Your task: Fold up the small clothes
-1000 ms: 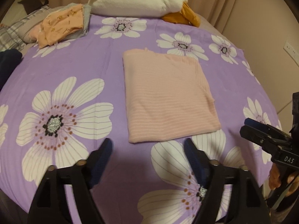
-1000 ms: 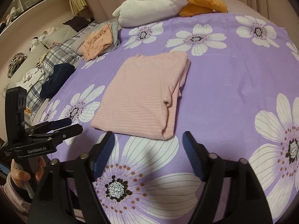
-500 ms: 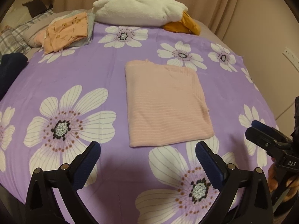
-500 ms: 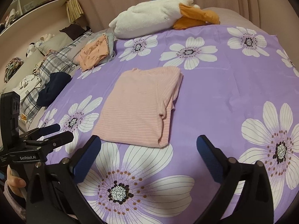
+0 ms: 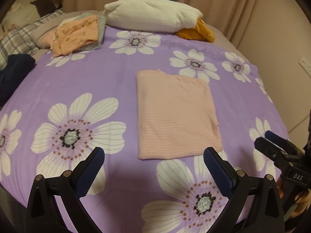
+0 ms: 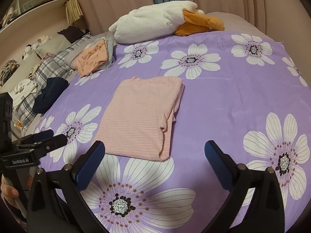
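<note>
Your left gripper (image 5: 153, 159) is spread wide w/ nothing in it, hovering just short of the near hem of the pink striped top (image 5: 175, 114). Your right gripper (image 6: 154, 153) is also spread wide and empty, near the same hem but toward its right corner.

The top lies flat in the middle of the purple floral bedspread (image 5: 77, 81), already folded into a neat rectangle. Its long axis runs away from you, near hem to far edge, roughly in line w/ both pairs of fingers. In the right wrist view the layered edges w/ the tucked sleeve sit along the garment's right side (image 6: 167, 124); the left side looks like a clean fold.

The key relation: the short near hem is directly ahead of both jaws, so if another fold is wanted, it's prob. near-to-far, w/ left taking the near-left corner and right the near-right corner. Neither is clearly nearer; both are about level. Can't tell if it's meant to be done as is.

Other stuff: the folded peach printed garment (image 5: 75, 33) on a grey one sits far left, well apart, near the white plush goose (image 5: 153, 16). A navy garment (image 6: 50, 93) lies off the left edge.
</note>
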Demonstrator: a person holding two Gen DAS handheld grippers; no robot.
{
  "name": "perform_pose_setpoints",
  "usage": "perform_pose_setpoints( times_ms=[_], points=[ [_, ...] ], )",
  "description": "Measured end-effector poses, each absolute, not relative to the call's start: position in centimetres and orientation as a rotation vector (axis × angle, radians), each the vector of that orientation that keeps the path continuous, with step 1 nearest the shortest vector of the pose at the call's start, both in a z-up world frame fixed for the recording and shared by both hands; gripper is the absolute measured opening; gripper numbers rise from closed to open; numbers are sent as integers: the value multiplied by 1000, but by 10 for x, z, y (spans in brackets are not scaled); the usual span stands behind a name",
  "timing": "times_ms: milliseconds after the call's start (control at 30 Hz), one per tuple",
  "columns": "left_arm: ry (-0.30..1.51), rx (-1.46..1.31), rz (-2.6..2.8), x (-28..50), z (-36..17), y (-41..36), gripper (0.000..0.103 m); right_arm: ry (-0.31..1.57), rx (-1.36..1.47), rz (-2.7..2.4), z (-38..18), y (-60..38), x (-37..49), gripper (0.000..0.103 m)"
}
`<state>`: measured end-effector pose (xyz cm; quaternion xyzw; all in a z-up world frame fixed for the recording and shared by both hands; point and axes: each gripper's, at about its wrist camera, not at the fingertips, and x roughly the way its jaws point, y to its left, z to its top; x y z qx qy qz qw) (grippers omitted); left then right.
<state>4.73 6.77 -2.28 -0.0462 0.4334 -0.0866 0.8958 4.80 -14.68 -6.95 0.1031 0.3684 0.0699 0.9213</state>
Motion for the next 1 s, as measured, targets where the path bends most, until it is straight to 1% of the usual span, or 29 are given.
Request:
perform_pose_setpoints(
  times_ms=[367,1000],
  points=[
    [939,-82,-151,52,-24,68,101,780,165,82,-68,-139,53,103],
    [938,-73,-158,53,-24,66,101,803,173,87,-73,-136,54,103]
  ],
)
